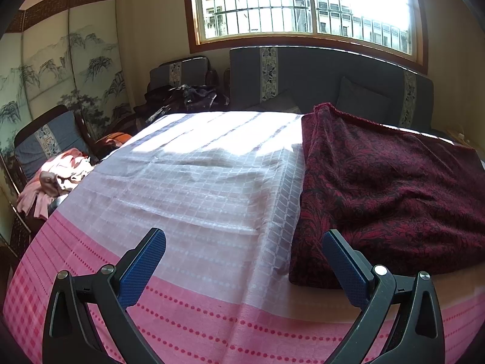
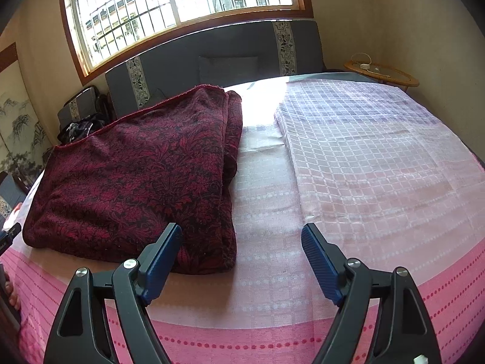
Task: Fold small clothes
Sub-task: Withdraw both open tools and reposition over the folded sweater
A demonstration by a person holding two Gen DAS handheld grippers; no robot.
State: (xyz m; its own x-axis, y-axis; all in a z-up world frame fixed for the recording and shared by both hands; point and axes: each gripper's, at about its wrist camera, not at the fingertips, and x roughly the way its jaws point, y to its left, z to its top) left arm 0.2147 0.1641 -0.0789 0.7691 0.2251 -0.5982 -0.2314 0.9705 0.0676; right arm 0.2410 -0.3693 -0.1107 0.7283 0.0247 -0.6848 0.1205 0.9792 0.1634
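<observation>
We see the folded red cloth [image 2: 133,179] lying on the bed [image 2: 379,157], on its pink checked sheet. Our left claw [image 1: 244,242] hangs spread and empty beside the cloth's near corner; our right claw [image 2: 242,236] is spread too, nothing between its fingers.

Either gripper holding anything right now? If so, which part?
Nothing held. The left gripper and right gripper both stand open over the pink sheet, nothing between the fingers; the folded red cloth lies untouched.

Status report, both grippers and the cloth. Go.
Left gripper open, empty. Right gripper open, empty. Red patterned cloth folded on pink bedspread. Nothing in the way.
</observation>
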